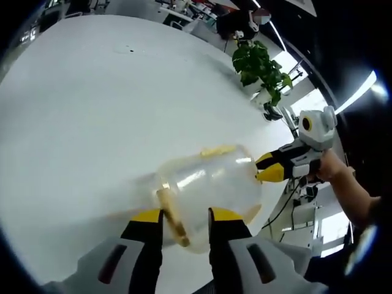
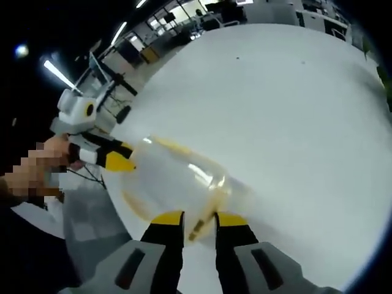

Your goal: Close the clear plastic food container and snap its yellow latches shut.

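The clear plastic container [image 1: 211, 187] lies on its side over the white table [image 1: 92, 104], held between the two grippers. My left gripper [image 1: 185, 215] has its yellow-tipped jaws closed around one end, with a yellow latch [image 1: 170, 214] between them. In from the right comes my right gripper [image 1: 268, 168], held by a hand, its tips pinching the opposite end. In the right gripper view the container [image 2: 174, 177] reaches from my right gripper [image 2: 199, 219], which straddles a yellow latch [image 2: 205, 217], to the left gripper [image 2: 117, 161] at its far end. Another yellow latch [image 1: 217, 150] runs along the top.
A potted green plant [image 1: 260, 67] stands at the table's far edge. Beyond the white table [image 2: 294, 110] are office desks and chairs. A person's hand and forearm [image 1: 346, 184] hold the right gripper past the table's edge, above a grey floor.
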A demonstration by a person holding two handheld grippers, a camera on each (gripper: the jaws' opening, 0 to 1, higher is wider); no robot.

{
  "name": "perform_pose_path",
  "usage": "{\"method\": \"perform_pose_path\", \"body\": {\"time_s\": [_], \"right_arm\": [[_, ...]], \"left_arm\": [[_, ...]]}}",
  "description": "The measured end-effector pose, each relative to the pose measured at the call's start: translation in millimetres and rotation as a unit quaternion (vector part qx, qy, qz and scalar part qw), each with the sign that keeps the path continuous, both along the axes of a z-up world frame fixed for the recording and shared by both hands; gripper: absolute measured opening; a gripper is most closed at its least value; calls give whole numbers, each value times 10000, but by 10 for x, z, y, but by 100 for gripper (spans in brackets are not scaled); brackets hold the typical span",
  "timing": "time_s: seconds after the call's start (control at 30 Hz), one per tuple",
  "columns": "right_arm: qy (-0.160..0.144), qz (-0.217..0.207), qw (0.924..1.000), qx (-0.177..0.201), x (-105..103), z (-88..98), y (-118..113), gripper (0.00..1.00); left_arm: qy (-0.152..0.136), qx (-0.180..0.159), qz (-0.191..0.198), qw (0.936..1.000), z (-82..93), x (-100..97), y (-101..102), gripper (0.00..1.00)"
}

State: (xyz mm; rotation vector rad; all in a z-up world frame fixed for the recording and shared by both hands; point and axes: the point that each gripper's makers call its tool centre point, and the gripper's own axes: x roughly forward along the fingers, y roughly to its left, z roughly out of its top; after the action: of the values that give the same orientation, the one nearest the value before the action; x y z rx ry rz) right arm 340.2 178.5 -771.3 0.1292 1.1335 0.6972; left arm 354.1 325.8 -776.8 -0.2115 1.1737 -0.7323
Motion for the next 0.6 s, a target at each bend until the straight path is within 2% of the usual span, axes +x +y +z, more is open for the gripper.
{"method": "perform_pose_path", "body": {"time_s": [0.1,0.23,0.4,0.6], "right_arm": [[-263,168,9994,-137,10,11,3,18],[-290,336,9988,-217,26,7,0,19],[-535,733,9949,-447,29,31,12,19],[-742,934,9908,-636,45,49,13,17]], "left_arm": [[-143,83,-153,9997,8,-27,-24,30],[-334,280,-305,9986,23,0,-25,32],[-671,661,-724,9929,55,15,-10,32],[-823,690,-750,9914,106,40,9,31]]}}
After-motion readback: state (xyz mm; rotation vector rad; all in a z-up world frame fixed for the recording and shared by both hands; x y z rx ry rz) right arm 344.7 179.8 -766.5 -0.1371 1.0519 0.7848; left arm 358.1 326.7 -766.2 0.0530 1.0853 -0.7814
